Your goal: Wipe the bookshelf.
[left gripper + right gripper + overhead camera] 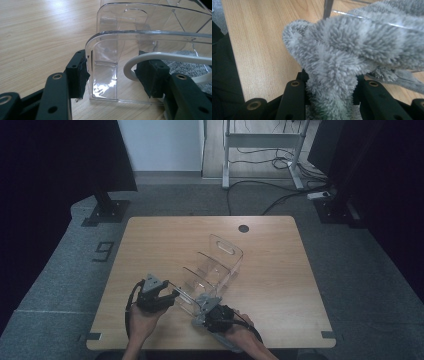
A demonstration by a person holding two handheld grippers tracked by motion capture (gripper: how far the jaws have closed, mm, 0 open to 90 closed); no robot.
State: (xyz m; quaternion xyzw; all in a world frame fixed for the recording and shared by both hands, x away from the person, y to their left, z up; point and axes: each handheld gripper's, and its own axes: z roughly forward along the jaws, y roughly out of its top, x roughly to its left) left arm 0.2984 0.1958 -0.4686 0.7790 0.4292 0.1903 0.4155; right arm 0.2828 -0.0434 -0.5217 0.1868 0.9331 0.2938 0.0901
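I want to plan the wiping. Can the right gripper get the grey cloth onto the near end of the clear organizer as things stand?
Probably yes: the right gripper holds the grey cloth right against the clear organizer, with nothing between.

High view dim, corners sunk in black, table (150,240) evenly lit. Gripper views brighter; glare on clear rack (105,85). Grey cloth (342,50) close and soft-focused; black jaws blurred at bottom edge.
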